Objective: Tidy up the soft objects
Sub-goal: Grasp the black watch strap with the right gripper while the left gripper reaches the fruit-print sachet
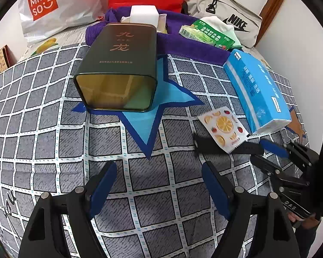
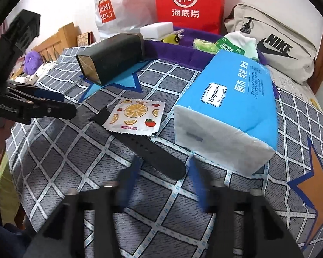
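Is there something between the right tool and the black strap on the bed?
Nothing visible. The right tool is open just short of the black strap, only bedsheet between. The fruit-print packet covers the strap's far part; the blue tissue pack lies beside it.

Even, bright indoor light with only faint soft shadows fills both fisheye views, straight grid lines of the bedspread [image 1: 152, 193] bowing toward dark vignetted corners, while the right gripper [image 2: 163, 185] is smeared by motion blur.
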A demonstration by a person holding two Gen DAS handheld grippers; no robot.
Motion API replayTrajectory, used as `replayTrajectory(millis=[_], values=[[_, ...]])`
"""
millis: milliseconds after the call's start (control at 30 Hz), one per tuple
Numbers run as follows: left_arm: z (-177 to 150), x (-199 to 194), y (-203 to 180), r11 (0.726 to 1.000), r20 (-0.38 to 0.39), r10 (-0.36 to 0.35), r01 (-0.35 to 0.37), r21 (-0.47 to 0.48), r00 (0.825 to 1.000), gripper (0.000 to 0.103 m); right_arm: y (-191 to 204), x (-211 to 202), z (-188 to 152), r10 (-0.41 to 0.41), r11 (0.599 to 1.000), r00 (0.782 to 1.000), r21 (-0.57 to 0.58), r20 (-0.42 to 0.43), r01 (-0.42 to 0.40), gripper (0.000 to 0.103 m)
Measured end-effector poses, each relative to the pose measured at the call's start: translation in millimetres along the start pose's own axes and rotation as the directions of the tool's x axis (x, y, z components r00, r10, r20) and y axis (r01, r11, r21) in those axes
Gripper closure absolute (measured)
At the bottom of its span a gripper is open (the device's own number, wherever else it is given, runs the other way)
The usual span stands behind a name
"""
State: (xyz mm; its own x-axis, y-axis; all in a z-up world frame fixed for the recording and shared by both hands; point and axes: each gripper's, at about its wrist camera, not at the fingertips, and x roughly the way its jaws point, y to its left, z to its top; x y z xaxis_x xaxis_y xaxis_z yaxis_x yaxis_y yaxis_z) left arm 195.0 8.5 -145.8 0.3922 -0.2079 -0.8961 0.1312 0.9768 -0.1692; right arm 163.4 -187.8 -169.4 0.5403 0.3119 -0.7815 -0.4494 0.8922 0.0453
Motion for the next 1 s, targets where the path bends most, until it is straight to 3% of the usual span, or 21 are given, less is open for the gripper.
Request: replayTrajectory(millis=[100, 200, 300, 467, 600, 633, 667, 733, 833, 900, 1000], values=[[-1, 1, 2, 1.000, -0.002, -0.004, 0.004, -0.004, 1.000, 0.023, 9, -4, -3, 0.077, 0.997, 0.997, -0.025, -0.031, -0.077, 0.079], [-2, 0, 5, 1.000, 0.001, -0.001, 0.001, -0.009, 1.000, 0.023, 30, -6, -6, 0.123, 0.986, 0.990, -0.102, -0.069, -0.129, 0.081], [-2, -2, 12, 1.000, 0.004, 0.004, -0.003, -0.026, 1.000, 0.023, 43, -6, -3, 0.098, 0.983, 0.993, -0.152, -0.065, -0.107, 0.081], [-3, -4, 19, 0.999, 0.004, 0.001, -0.001, -0.045, 1.000, 0.023, 39, 10, 14, 0.129, 0.987, 0.989, -0.089, -0.065, -0.135, 0.079], [-3, -5, 19, 0.999, 0.005, 0.000, 0.001, -0.047, 1.000, 0.023, 51, 23, 26, 0.109, 0.987, 0.992, -0.109, -0.062, -0.115, 0.073], [-2, -5, 19, 0.999, 0.007, -0.001, 0.002, -0.047, 1.000, 0.023, 55, 25, 27, 0.095, 0.989, 0.994, -0.112, -0.062, -0.101, 0.074], [-2, -5, 19, 0.999, 0.008, -0.001, 0.001, -0.047, 1.000, 0.023, 57, 26, 29, 0.079, 0.990, 0.995, -0.116, -0.055, -0.085, 0.082], [-2, -6, 20, 0.999, 0.011, -0.003, 0.003, -0.048, 1.000, 0.023, 60, 27, 31, 0.075, 0.990, 0.995, -0.114, -0.064, -0.082, 0.082], [-3, -6, 21, 0.999, 0.012, -0.006, 0.006, -0.053, 1.000, 0.023, 63, 21, 25, 0.125, 0.982, 0.986, -0.125, -0.106, -0.138, 0.082], [-4, -4, 21, 0.998, 0.010, -0.011, 0.012, -0.056, 1.000, 0.023, 68, 18, 22, 0.104, 0.981, 0.987, -0.149, -0.120, -0.122, 0.082], [-4, -4, 21, 0.998, 0.009, -0.016, 0.017, -0.057, 1.000, 0.023, 68, 22, 26, 0.111, 0.985, 0.985, -0.114, -0.134, -0.127, 0.074]])
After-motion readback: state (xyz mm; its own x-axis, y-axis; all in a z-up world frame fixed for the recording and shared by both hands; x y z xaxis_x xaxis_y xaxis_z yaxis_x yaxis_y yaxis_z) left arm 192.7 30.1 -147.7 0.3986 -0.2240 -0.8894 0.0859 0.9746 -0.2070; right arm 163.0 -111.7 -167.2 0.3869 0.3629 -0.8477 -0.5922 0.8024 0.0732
